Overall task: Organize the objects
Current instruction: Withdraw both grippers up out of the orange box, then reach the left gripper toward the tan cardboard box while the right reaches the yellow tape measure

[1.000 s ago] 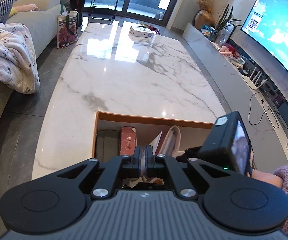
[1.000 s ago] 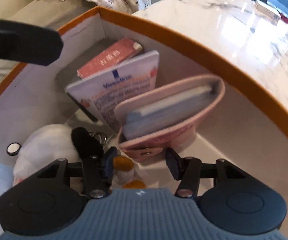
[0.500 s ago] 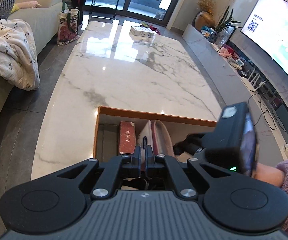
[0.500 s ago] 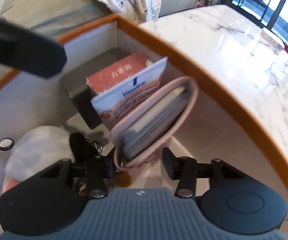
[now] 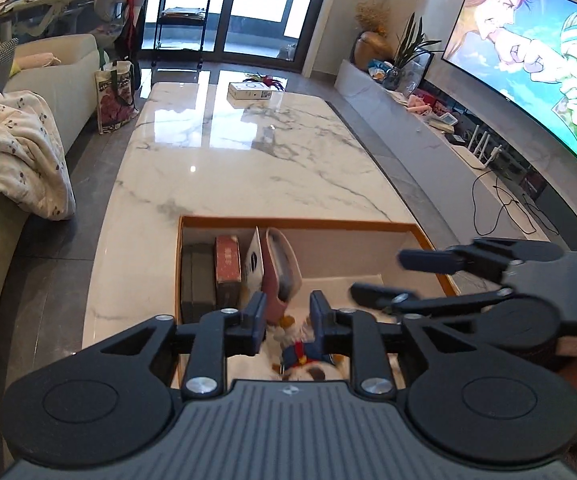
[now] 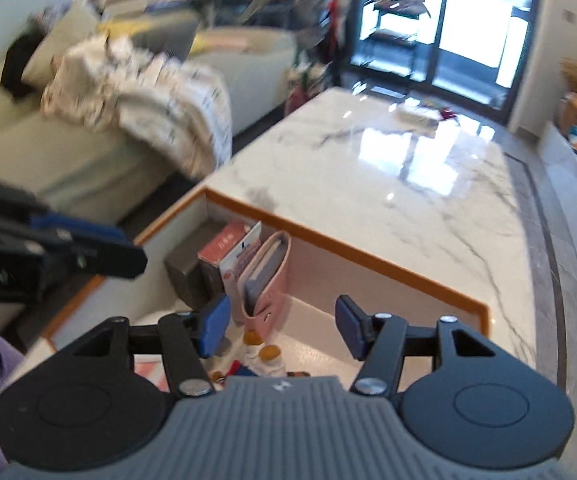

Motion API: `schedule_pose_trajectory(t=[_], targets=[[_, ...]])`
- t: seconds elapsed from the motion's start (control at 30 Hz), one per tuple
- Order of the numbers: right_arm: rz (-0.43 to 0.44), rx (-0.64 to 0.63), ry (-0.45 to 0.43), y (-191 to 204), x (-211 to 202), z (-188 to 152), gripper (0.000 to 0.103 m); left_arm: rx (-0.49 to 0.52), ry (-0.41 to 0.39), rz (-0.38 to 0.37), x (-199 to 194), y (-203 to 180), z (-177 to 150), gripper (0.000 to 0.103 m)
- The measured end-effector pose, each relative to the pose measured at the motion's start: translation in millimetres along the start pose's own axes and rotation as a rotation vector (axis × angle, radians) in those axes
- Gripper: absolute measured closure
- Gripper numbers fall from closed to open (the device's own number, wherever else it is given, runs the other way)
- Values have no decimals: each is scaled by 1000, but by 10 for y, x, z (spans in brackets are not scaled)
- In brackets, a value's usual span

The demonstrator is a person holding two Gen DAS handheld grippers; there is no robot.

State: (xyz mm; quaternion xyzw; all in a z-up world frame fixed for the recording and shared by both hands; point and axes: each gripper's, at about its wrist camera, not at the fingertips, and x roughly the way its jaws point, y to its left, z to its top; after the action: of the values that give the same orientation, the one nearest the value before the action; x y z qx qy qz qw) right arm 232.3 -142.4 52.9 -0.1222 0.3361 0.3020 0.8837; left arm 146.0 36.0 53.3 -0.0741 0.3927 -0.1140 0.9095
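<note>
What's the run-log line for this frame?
left gripper: just opened, empty | right gripper: open, empty | pink pouch: upright in box

1. You have the box (image 5: 304, 224) on the near end of the tabletop (image 5: 240, 160).
2. In its left end stand a case (image 5: 197, 276), a book (image 5: 227, 268), a card (image 5: 254, 264) and a pouch (image 5: 282, 264), left to right.
3. A plush toy (image 5: 304, 356) lies nearer.
</note>
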Motion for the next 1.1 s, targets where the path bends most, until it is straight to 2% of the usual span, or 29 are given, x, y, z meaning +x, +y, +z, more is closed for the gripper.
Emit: schedule_pose_trajectory(t=[0.03, 0.07, 0.1, 0.27, 0.5, 0.83, 0.97, 1.1], targets=[[-3, 21, -19, -27, -124, -73, 42, 12, -3, 4, -39, -14, -54, 63], [-4, 41, -36, -35, -209, -127, 42, 26, -3, 12, -72, -36, -115, 47], [-6, 58, -49, -4, -241, -167, 40, 36, -7, 23, -104, -55, -174, 41], [-48, 119, -92, 94, -556, -435, 32, 65, 11, 69, -174, -114, -454, 37], [-138, 210, -109, 116, -739, -872, 30, 34, 94, 98, -107, -17, -816, 33], [-192, 273, -21, 76, -614, -1350, 30, -14, 127, 186, 91, 76, -1260, 30], [-231, 285, 54, 50, -383, -1484, 30, -12, 140, 190, 147, 90, -1305, 30], [-255, 332, 112, -30, -176, -1639, 30, 19, 138, 232, 196, 72, -1316, 29]])
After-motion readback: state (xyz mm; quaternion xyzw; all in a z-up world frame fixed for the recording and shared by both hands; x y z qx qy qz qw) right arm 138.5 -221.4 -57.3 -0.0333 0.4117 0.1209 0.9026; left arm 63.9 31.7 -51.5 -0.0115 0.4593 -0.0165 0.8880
